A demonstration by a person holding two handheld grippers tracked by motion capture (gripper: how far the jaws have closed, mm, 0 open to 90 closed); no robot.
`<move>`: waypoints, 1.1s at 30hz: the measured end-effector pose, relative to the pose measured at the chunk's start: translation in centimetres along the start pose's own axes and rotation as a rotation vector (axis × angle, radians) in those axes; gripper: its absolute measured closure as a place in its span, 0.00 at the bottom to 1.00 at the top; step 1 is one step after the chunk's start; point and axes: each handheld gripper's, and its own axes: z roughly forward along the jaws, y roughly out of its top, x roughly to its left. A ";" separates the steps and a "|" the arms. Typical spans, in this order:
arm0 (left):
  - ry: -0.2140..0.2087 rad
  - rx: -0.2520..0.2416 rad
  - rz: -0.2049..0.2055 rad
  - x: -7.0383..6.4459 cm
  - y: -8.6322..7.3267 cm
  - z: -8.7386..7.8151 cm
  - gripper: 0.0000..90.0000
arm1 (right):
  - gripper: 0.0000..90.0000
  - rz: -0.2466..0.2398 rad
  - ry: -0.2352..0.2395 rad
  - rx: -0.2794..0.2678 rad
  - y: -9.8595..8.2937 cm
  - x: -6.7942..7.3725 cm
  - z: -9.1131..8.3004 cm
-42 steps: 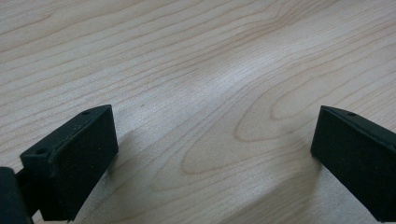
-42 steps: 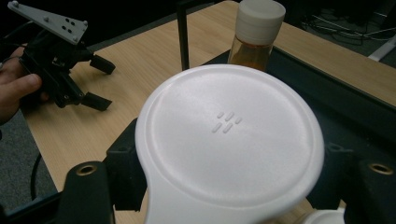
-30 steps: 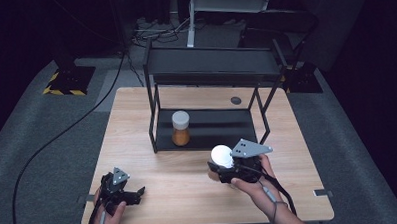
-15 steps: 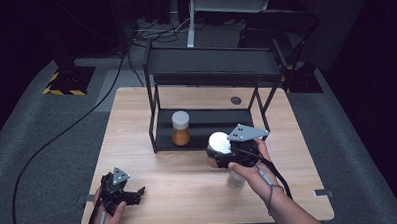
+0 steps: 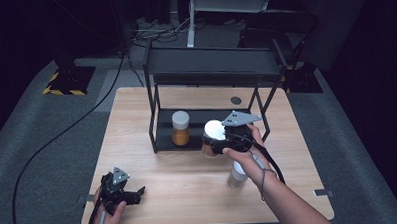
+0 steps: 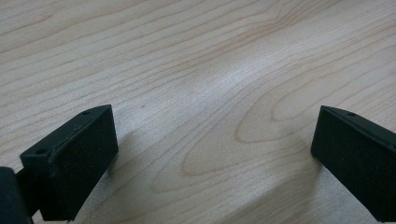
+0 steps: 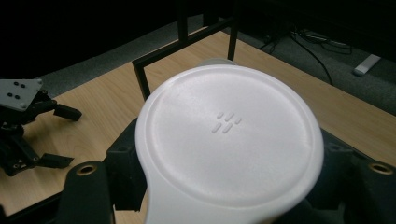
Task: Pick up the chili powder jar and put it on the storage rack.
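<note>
Pale wooden table (image 5: 189, 192): right gripper (image 5: 215, 141) clamps a white-lidded jar (image 5: 213, 130) beside the black metal shelf rack (image 5: 210, 66); left gripper (image 5: 134, 194) rests with jaws apart.

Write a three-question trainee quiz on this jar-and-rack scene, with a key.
1. True or false: the left gripper holds a jar.
2. What does the right gripper carry? A) a white-lidded jar B) a spoon C) a cloth
3. Fill in: another jar stands on the lower shelf of the black ____.

Key: 1 false, its jaws stand open over bare table; 2 A; 3 rack.
</note>
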 end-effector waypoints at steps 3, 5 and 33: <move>0.000 0.001 0.000 0.0 0.0 0.0 0.00 | 0.34 0.006 -0.012 0.011 0.2 -0.5 0.6; 0.000 0.001 0.000 0.0 0.0 0.0 0.00 | 0.34 0.012 -0.017 0.013 0.2 -0.9 1.1; 0.003 -0.001 -0.006 0.0 0.1 0.1 0.00 | 0.34 0.006 -0.060 0.034 1.1 -4.8 6.0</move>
